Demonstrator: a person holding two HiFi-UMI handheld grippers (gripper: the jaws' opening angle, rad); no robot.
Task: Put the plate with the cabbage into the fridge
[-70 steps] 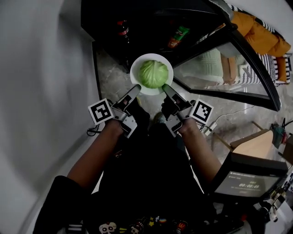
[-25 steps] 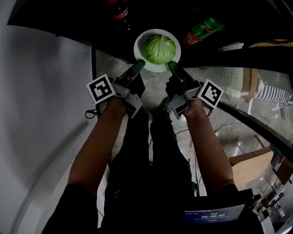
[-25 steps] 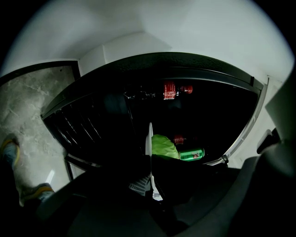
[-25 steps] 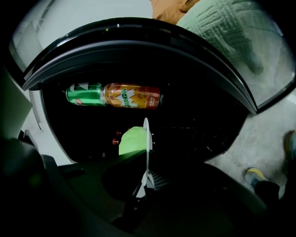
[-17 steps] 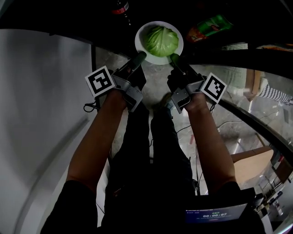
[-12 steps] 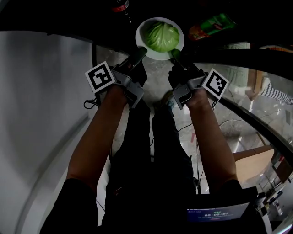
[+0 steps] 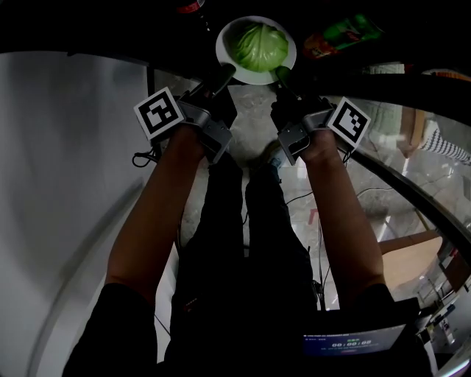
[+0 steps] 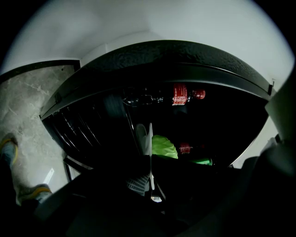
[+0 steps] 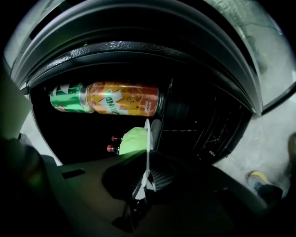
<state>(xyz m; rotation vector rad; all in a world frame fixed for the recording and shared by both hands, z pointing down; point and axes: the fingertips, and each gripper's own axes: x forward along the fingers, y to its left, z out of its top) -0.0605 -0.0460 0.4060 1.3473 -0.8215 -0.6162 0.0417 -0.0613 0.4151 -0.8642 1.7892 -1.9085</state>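
A white plate [image 7: 228, 60] with a green cabbage [image 7: 259, 44] on it is held level at the mouth of the dark fridge [image 7: 110, 22]. My left gripper [image 7: 224, 72] is shut on the plate's near-left rim and my right gripper [image 7: 281, 73] is shut on its near-right rim. In the left gripper view the plate [image 8: 149, 143] shows edge-on between the jaws with the cabbage [image 8: 164, 146] beyond it. The right gripper view shows the same plate [image 9: 146, 139] edge-on, with the cabbage [image 9: 132, 140] to its left.
Inside the fridge lie a dark bottle with a red label [image 8: 178, 95] and an orange and green drink can [image 9: 115, 98]; a wire shelf [image 9: 203, 129] is on one side. The open glass fridge door [image 7: 412, 125] stands to the right. A white wall [image 7: 66, 184] is at the left.
Both grippers have carried the plate with the cabbage forward, from in front of the fridge to its dark opening. The grip on the rim has stayed the same.
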